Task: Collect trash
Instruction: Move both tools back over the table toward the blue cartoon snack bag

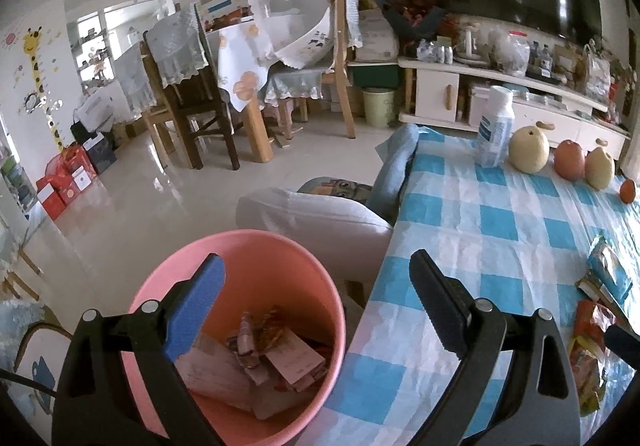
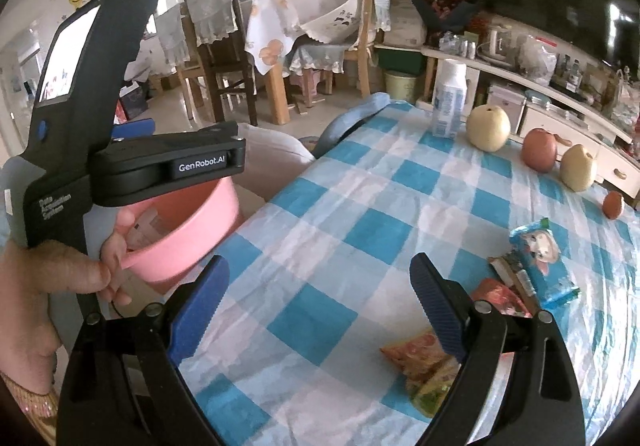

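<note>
A: What is nearest to the left gripper (image 1: 316, 302)?

B: Its jaws are wide open and hold nothing. Just under them is the pink bin (image 1: 240, 334), beside the edge of the table (image 1: 460, 214). In the bin lie crumpled papers and wrappers (image 1: 264, 350); they cover the bottom, and the upper part of the bin is free.

A: And the right gripper (image 2: 320, 306)?

B: Its jaws are also open and empty, above the checked cloth. Near its right finger lies an orange and green wrapper (image 2: 424, 370), partly hidden behind the finger. A little further is a red wrapper (image 2: 500, 298), and beside it a blue packet (image 2: 540, 258) with a cartoon picture. A thin dark wrapper (image 2: 508, 268) lies against the packet's left side. All of this trash is on the table, not in the bin.

A: Where is the bin in the right view?

B: To the left, below the table edge, behind the left gripper and the hand (image 2: 52, 282) that holds it.

A: What is at the far end of the table?

B: A white bottle (image 2: 448, 102) stands upright. Next to it, in a row along the edge, are a pear (image 2: 488, 126), an apple (image 2: 540, 148), a second pear (image 2: 578, 168) and a small orange (image 2: 613, 205).

A: And beyond the table?

B: A green bin (image 1: 378, 106) on the floor, beside a low cabinet (image 1: 436, 94).
</note>
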